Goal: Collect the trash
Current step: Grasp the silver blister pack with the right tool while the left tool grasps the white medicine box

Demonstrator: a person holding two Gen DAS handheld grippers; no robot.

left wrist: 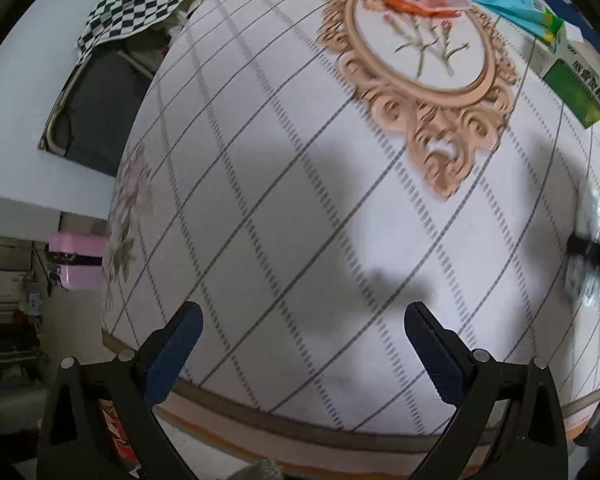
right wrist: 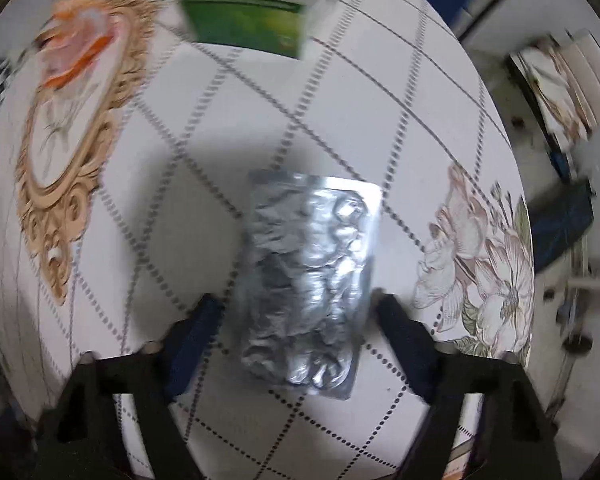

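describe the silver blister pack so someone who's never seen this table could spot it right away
Start at the round table with its white, grid-lined cloth, and find the big printed flower near its edge. Just beside that flower, straddled by the right gripper, lies the blister pack. It is the only crinkled, shiny silver sheet; the green box beyond it is coloured cardboard.
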